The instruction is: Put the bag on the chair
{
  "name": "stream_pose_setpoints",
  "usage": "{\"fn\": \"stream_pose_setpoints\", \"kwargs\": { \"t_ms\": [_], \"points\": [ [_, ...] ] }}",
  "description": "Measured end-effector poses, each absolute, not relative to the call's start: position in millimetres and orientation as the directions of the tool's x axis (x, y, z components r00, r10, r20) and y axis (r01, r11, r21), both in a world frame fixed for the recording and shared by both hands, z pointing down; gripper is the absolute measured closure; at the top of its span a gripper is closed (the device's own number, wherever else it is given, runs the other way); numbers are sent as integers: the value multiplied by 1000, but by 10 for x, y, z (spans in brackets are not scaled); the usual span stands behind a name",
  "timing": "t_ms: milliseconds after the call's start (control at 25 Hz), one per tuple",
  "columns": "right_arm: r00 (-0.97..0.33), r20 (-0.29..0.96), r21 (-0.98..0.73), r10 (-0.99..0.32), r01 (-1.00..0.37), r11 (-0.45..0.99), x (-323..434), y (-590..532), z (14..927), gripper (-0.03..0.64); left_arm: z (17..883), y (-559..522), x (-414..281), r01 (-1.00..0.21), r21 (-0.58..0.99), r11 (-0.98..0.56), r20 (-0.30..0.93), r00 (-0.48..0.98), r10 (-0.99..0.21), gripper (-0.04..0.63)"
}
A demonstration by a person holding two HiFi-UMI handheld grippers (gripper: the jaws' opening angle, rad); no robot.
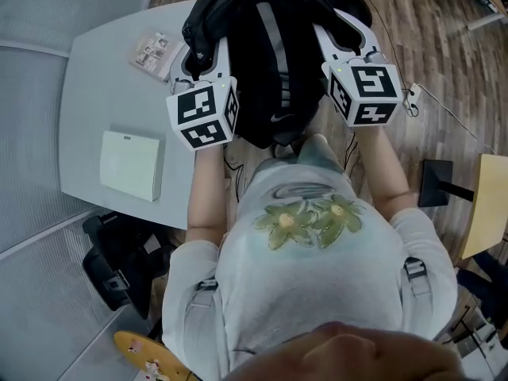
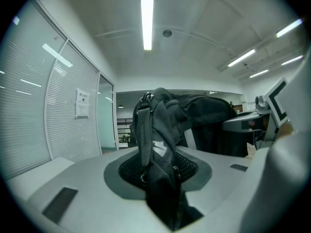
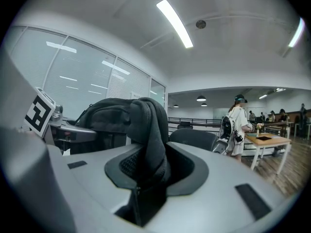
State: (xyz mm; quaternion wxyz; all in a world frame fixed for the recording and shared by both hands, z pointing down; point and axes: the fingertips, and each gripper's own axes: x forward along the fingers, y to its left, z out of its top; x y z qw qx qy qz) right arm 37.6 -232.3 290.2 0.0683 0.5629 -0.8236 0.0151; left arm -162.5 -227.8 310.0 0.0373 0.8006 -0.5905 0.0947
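Note:
A black backpack (image 1: 270, 54) with a grey stripe hangs in the air between my two grippers, in front of the person's chest. My left gripper (image 1: 194, 54) is shut on a strap and fabric at the bag's left side; in the left gripper view the webbing strap (image 2: 143, 135) runs down between the jaws of that gripper (image 2: 160, 178). My right gripper (image 1: 349, 34) is shut on a fold of the bag's right side; the dark padded fabric (image 3: 148, 135) is pinched in the jaws of that gripper (image 3: 146, 178). A dark chair back (image 3: 194, 139) shows just behind the bag in the right gripper view.
A grey table (image 1: 103, 94) at the left carries a white box (image 1: 131, 165) and a small packet (image 1: 152, 51). A black bag (image 1: 119, 260) and a yellow skateboard (image 1: 147, 359) lie on the floor. A light wooden seat (image 1: 488, 205) stands at the right. A person (image 3: 238, 125) stands by a wooden table (image 3: 265, 140).

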Motion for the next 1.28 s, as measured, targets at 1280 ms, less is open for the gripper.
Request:
{"fn": "stream_pose_setpoints", "kwargs": {
  "t_ms": [1280],
  "points": [
    [-533,411,-137,-740,-838,528,141,-3284,4427,488,4628,-3035,-1824,-984,3,-176,502,154,-851,436]
  ]
}}
